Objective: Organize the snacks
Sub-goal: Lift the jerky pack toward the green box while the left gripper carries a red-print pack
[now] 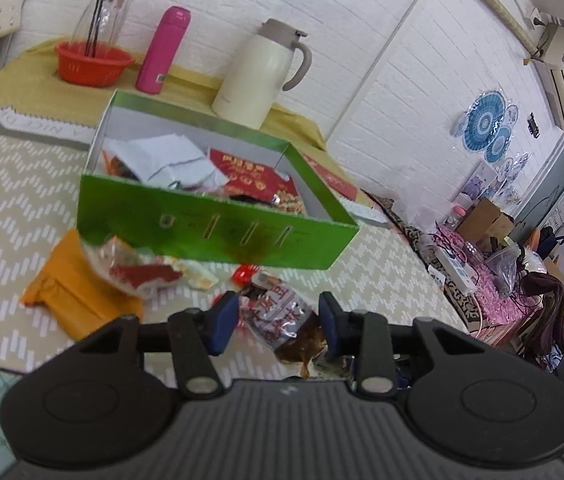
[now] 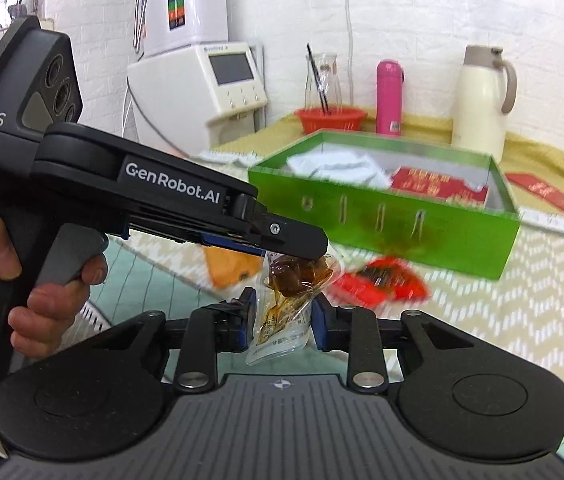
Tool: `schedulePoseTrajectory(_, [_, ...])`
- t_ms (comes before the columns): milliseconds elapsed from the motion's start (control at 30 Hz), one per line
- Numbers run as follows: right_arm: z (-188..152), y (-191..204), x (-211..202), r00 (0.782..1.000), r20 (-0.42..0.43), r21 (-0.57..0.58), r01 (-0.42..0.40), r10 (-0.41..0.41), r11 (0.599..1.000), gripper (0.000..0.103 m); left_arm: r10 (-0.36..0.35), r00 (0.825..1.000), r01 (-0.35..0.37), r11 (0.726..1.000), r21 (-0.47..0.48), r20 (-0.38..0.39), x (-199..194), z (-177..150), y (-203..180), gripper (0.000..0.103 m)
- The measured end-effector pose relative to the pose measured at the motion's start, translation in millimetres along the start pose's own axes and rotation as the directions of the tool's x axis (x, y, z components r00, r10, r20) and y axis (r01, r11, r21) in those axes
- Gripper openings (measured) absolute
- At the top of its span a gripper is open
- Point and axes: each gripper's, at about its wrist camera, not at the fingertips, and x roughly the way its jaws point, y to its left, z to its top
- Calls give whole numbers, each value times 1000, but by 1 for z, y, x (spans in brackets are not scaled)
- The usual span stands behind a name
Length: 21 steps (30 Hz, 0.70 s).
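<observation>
Left wrist view: green box [image 1: 217, 236] on the surface already holds several packets, others lie loose before it, while both left tongs [image 1: 277, 322] and right tongs [image 2: 282, 314] pinch one clear snack pouch [image 2: 294, 280] above the surface, not yet boxed.

You get bright, even room light, heavy fisheye bending at edges, and motion blur smearing the green box [image 2: 382, 216].

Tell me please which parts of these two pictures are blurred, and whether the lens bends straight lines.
Left wrist view: the green box front is smeared, the cream jug fairly sharp, wall lines curve. Right wrist view: the red packet and box are streaked; the clear snack packet near the lens stays sharp.
</observation>
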Motion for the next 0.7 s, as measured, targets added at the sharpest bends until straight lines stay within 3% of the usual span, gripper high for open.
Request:
schedulePoseTrajectory(300, [34,-38,6,991,127,5,42,-42,999,52,-35,997,29,996,90,69,26,57,-18,35])
schedulePoseTrajectory(700, [59,-90,53,984,147,41,91,-97,995,52,-46,998,43,997,65,52,103,107,4,35])
